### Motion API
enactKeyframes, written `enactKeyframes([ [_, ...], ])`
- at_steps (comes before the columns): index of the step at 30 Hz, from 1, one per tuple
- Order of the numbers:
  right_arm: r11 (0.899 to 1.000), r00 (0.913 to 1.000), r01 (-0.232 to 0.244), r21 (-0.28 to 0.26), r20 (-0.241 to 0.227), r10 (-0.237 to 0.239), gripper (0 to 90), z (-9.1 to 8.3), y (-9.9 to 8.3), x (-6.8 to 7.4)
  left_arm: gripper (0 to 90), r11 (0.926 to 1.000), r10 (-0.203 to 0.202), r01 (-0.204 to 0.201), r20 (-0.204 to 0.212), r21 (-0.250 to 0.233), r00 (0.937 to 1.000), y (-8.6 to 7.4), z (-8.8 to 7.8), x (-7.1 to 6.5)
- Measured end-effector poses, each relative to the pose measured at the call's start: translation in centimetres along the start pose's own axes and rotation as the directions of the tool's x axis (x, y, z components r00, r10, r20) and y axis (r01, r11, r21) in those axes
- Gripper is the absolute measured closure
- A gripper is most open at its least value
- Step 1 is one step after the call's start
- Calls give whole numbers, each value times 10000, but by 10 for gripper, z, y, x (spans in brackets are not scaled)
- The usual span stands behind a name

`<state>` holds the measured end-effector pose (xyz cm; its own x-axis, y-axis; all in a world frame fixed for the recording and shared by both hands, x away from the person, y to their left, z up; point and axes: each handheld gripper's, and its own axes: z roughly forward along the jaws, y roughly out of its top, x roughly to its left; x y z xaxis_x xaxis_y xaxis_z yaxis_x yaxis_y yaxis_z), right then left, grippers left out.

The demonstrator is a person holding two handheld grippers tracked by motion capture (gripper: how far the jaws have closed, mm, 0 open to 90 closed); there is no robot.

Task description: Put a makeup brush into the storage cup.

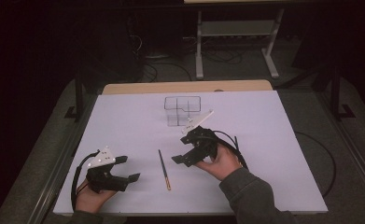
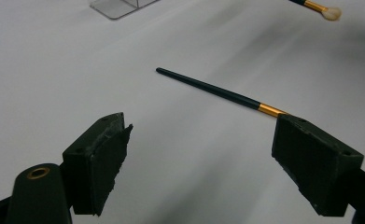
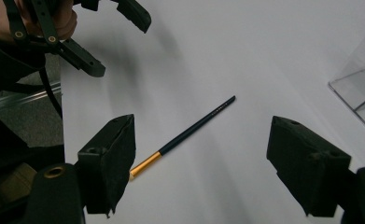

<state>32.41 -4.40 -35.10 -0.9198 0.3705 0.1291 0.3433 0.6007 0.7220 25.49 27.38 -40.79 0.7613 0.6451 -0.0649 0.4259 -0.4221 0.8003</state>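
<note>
Brush lies at nine o'clock of my spread, empty right claw, so I'd straddle its handle squarely before pinching.

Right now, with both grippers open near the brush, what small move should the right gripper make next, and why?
Probably lower the right gripper over the brush handle and close. Its jaws stand open and empty just right of the brush, which lies flat and free on the table. The left gripper holds nothing either.
</note>
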Motion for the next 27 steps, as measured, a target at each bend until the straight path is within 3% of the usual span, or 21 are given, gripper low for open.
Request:
enactKeyframes([
  [13,9991,9997,-188,372,-175,195,293,23,9,3,173,10000,-24,23,-69,-75,10000,0,-2,4],
  [19,9970,9997,-22,770,-236,40,323,43,13,10,173,9999,-54,53,-120,-87,9999,-1,-5,6],
  [27,9935,9999,-93,1134,-93,104,358,58,14,11,173,9999,-54,54,-55,-95,10000,-1,-4,5],
])
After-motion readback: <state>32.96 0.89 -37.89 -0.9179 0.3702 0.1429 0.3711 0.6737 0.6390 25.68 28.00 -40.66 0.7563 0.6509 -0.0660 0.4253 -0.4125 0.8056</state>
